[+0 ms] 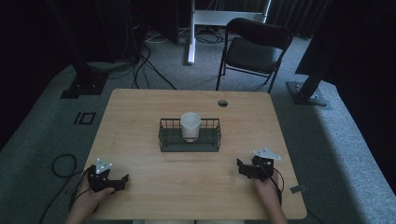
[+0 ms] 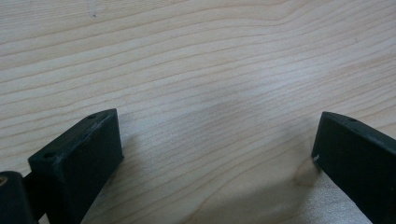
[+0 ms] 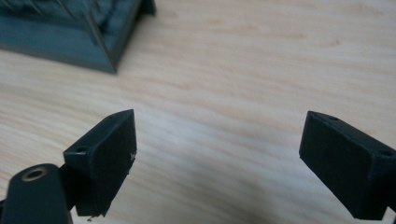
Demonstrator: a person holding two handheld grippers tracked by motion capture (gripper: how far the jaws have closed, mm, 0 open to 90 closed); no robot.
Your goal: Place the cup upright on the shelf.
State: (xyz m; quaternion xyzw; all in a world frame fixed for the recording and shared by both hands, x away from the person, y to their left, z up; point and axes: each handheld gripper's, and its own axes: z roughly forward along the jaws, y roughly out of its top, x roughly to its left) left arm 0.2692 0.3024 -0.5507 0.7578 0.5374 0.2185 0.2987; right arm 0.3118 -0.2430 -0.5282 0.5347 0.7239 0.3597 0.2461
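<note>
Two hand-held grippers resting wide apart on a wooden table (image 1: 140, 112).
Left gripper (image 1: 122, 179) and right gripper (image 1: 240, 165): jaws spread, empty. White cup (image 1: 190, 125) stands in wire basket (image 1: 166, 140), ahead, between them.

High view: fixed overhead, facing forward and down, far enough to take in the whole table (image 1: 140, 140). Left gripper view: close above bare tabletop. Right gripper view: close, low, sharing the basket (image 3: 93, 42) corner with the high view.
</note>
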